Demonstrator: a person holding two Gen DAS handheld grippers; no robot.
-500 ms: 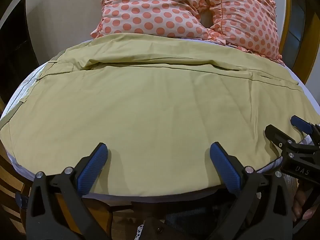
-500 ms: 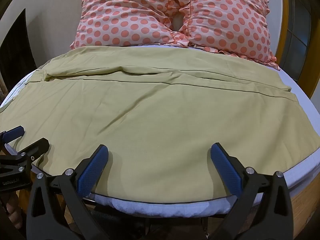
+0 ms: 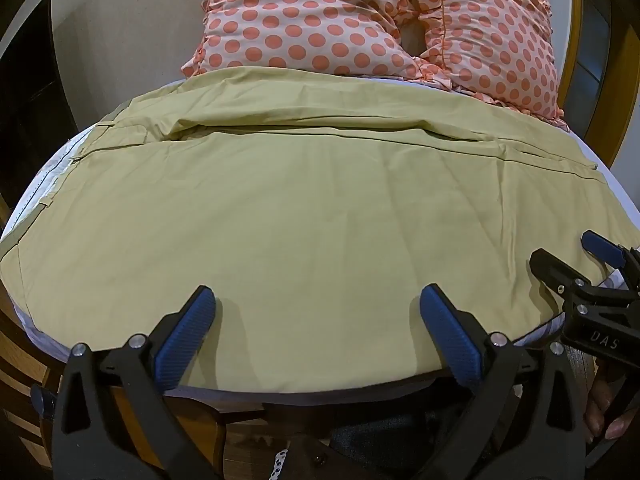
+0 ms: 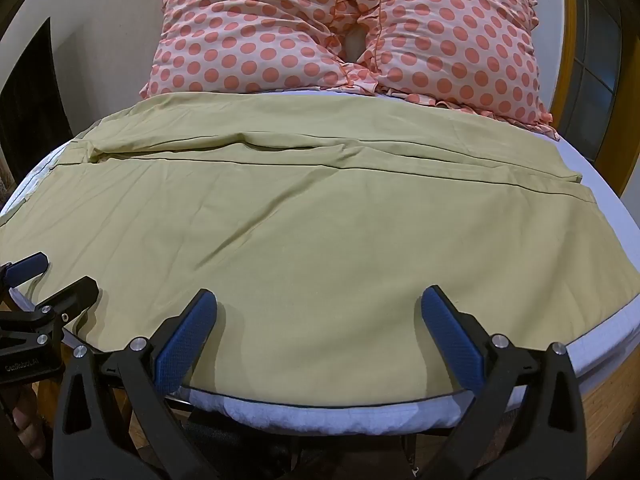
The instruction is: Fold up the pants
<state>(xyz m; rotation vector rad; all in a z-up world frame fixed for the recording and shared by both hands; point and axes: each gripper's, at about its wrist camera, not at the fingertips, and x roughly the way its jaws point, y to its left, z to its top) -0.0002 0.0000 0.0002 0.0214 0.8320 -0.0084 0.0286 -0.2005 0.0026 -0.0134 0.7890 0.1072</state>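
Pale yellow-green pants (image 3: 312,216) lie spread flat across the bed, waistband to the left, legs running right; they also show in the right wrist view (image 4: 320,232). My left gripper (image 3: 316,308) is open and empty, hovering over the pants' near edge. My right gripper (image 4: 320,308) is open and empty over the same near edge, further right. The right gripper also shows at the right edge of the left wrist view (image 3: 568,252), and the left gripper shows at the left edge of the right wrist view (image 4: 56,276).
Two pink pillows with orange dots (image 3: 360,24) (image 4: 352,28) lie at the bed's far end. The white mattress edge (image 4: 328,410) and wooden bed frame (image 4: 608,388) run below the grippers. A wall and dark doorway are at the left.
Both grippers have stayed almost still, with only a very slight shift toward the bed. The pants have not moved.
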